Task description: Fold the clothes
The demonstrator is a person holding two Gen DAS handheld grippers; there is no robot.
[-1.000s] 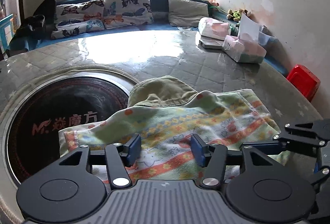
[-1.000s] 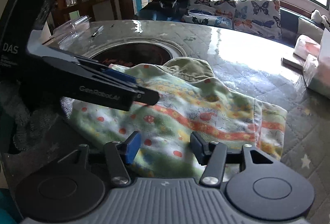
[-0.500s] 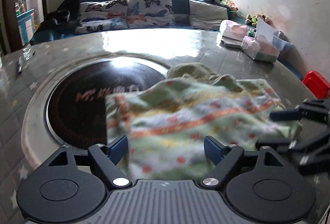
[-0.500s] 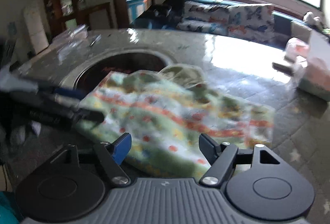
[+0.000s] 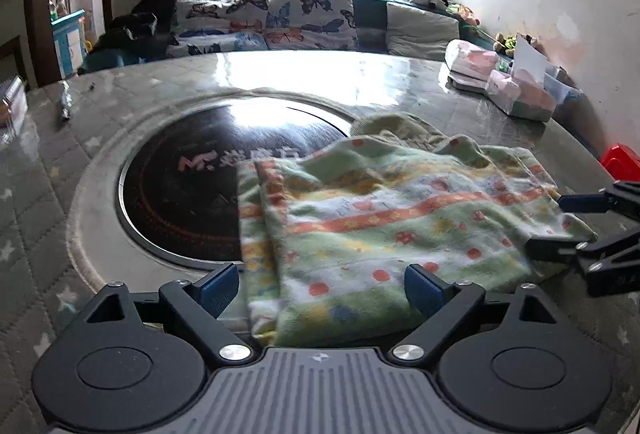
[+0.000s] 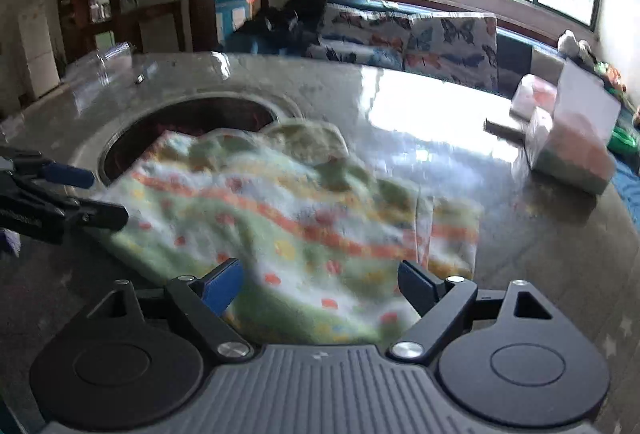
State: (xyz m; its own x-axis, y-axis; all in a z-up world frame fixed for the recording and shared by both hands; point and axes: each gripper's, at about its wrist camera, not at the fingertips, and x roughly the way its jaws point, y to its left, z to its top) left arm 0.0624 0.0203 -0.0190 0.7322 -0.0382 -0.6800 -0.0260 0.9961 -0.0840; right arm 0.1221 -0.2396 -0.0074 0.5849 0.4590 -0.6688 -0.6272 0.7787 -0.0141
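Cloth with green ground, orange stripes and red dots, the garment (image 5: 384, 230), is seen lying on the quilted surface (image 5: 48, 202), its far left part overlapping the dark round inset (image 5: 180, 194). A second edge shows along its left side, so it appears doubled over at least once, while an olive-coloured piece (image 5: 394, 126) is bunched at its far edge. The left tool (image 5: 322, 284) is held spread wide at the near edge, with nothing between its pads; the right tool (image 6: 320, 284) is likewise parted and empty, poised over the near right part of the cloth. Each tool is visible in the other's view, at opposite ends of the garment. The scene would suit a release after a fold as well as a pause before a fresh grip, and which is the case cannot be settled. Any further fold would call for the two near corners to be pinched cleanly through both layers and carried evenly, so that the edges are kept aligned.
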